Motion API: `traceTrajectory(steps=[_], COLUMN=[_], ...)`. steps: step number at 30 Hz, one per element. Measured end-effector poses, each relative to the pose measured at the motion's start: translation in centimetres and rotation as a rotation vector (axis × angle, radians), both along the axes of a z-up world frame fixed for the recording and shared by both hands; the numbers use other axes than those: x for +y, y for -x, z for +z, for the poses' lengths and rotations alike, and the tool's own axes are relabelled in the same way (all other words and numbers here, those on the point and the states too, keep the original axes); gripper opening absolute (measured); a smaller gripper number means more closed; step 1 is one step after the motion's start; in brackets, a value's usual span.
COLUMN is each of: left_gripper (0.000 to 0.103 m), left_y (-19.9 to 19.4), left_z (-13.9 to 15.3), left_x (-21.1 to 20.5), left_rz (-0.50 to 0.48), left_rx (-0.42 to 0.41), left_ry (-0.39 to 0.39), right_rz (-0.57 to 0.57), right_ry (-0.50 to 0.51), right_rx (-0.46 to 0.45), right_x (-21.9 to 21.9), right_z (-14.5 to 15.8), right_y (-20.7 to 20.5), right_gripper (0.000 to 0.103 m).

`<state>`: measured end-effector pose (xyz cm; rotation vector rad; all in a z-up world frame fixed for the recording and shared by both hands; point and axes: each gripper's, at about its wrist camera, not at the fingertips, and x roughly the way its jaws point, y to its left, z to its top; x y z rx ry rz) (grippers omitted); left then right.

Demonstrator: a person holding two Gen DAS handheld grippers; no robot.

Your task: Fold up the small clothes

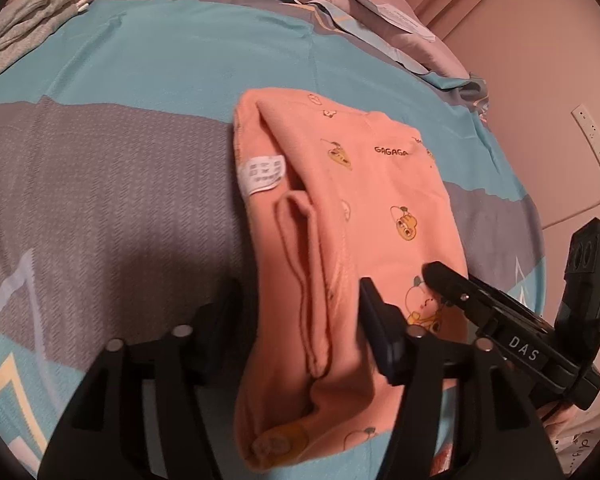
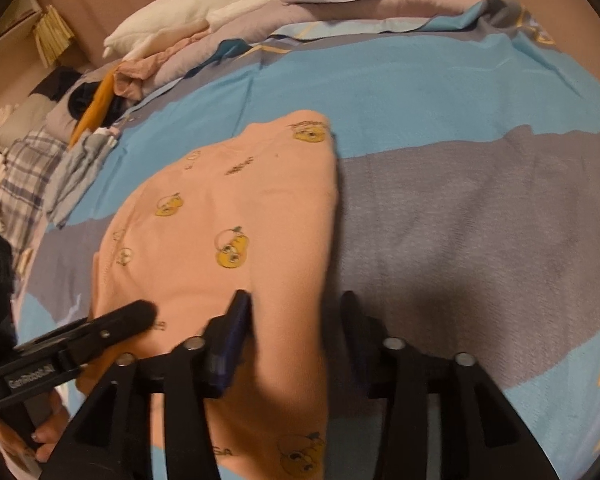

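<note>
Our left tongs [image 1: 300, 304] stand part open astride the near left edge of the pink garment [image 1: 340, 208], gripping nothing. To finish this fold well, we would lift clear straight up without snagging the loose sleeve, then press the layers flat. The garment lies folded on the bed [image 1: 120, 152], a peach-pink knit printed with small yellow cartoon figures, its white care label [image 1: 262, 174] showing at the left edge. Our right tongs [image 2: 296, 308] gape likewise over its right edge, jaws apart, holding nothing.
</note>
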<state>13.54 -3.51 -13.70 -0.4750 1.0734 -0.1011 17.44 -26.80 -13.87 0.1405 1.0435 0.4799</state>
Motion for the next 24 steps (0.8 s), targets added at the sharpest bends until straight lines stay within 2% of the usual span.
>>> traceTrajectory(steps=[4, 7, 9, 12, 18, 20, 24], left_gripper=[0.075, 0.084, 0.091, 0.102, 0.103, 0.103, 0.103], left_y=[0.8, 1.5, 2.2, 3.3, 5.3, 6.1, 7.3], left_z=[0.2, 1.0, 1.9, 3.6, 7.6, 8.8, 10.5], left_x=[0.4, 0.6, 0.7, 0.9, 0.7, 0.6, 0.3], left_rz=[0.007, 0.003, -0.003, -0.002, -0.004, 0.006, 0.014], left_rx=[0.005, -0.001, -0.024, -0.073, -0.165, -0.199, -0.254], left_ry=[-0.005, -0.028, -0.041, -0.053, -0.131, -0.156, -0.184], right_rz=[-0.019, -0.044, -0.059, -0.063, -0.062, -0.058, -0.049], right_ry=[-0.009, 0.02, 0.025, 0.002, -0.028, -0.048, -0.072], right_rx=[0.002, -0.04, -0.068, -0.097, -0.207, -0.24, -0.272], right_x=[-0.7, -1.0, -1.3, -1.7, -2.3, -2.4, -2.1], right_z=[0.4, 1.3, 2.0, 3.1, 6.5, 7.5, 8.7], right_y=[0.4, 1.0, 1.6, 2.1, 3.5, 4.1, 5.0], right_gripper=[0.055, 0.059, 0.071, 0.08, 0.098, 0.102, 0.102])
